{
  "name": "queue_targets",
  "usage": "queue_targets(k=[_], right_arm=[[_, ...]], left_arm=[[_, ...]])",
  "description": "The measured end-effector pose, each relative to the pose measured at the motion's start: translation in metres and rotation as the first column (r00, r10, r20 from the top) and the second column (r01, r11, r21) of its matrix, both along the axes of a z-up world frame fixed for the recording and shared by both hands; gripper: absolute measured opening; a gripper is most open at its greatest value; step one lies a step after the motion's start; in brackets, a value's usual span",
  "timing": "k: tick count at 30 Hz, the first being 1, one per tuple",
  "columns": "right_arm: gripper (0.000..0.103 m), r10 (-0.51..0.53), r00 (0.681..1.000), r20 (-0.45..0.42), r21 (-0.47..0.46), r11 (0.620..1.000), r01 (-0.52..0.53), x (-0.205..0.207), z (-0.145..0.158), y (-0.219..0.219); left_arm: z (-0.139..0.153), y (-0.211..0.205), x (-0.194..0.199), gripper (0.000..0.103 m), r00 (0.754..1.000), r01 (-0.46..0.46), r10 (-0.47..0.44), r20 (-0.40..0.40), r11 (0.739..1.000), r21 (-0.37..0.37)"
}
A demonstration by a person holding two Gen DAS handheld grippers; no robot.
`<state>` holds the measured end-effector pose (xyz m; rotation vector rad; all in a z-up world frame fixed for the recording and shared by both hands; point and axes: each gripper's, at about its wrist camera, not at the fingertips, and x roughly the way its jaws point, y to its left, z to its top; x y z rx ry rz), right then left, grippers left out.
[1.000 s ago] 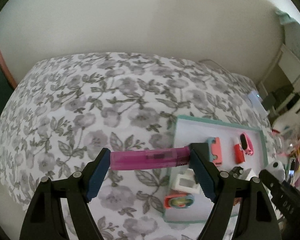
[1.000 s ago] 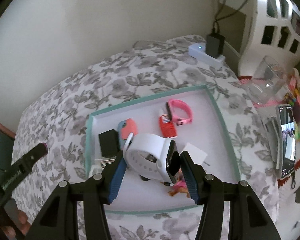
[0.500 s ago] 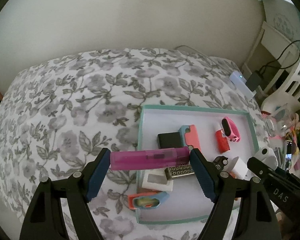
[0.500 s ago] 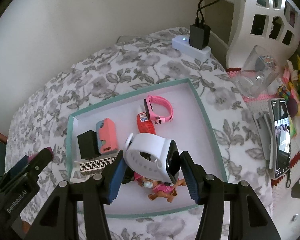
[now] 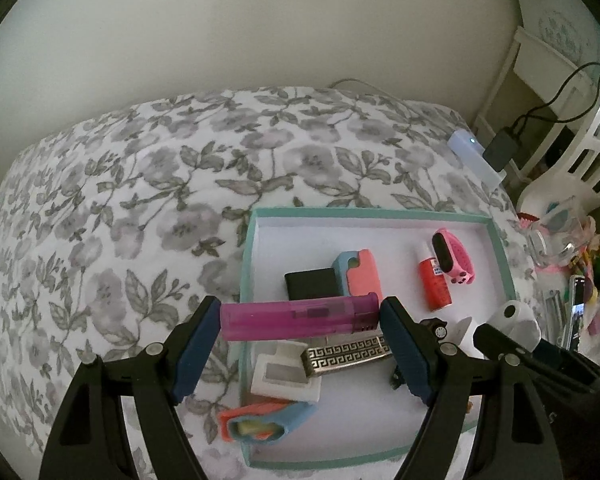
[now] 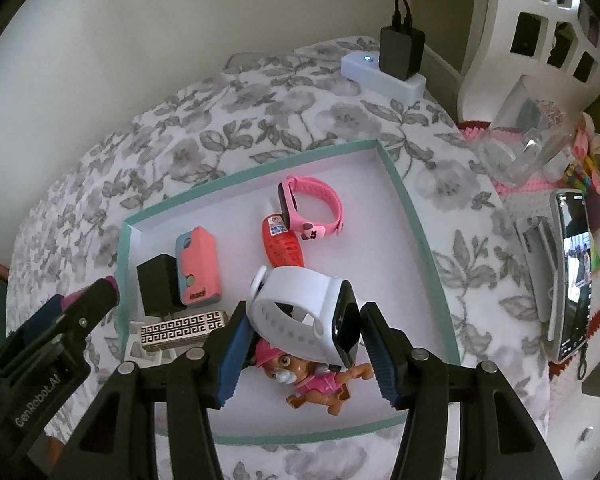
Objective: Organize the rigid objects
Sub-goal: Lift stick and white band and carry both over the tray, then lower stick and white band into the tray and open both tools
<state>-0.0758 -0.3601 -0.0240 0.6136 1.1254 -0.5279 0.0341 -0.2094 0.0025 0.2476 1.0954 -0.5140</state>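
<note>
Mostly sorted already: teal-rimmed tray [image 6: 416, 236] on the floral surface [image 5: 140, 184] holding pink watch [image 6: 316, 204], red lighter [image 6: 282, 246], coral case [image 6: 200, 268] and more. Left claw [image 5: 300, 316] pinching a purple lighter [image 5: 296, 316], right claw [image 6: 302, 320] gripping a white smartwatch [image 6: 300, 312], both above the tray, not yet set down. Legible: "GenRobot.AI" on the left claw's arm.

left gripper [image 5: 300, 346]: black arms | blue ribbed jaws | silver screws | white lettering
</note>
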Motion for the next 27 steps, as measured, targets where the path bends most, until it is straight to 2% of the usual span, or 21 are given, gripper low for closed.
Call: queue_targets(k=[27], right_arm=[[0.058,-0.048,0.998,-0.047,0.021,0.999,0.049,0.021,-0.03,-0.041]], left_arm=[[-0.038,-0.044,0.027,0.082,0.995,0.022,-0.02,-0.093,1.0,0.016]])
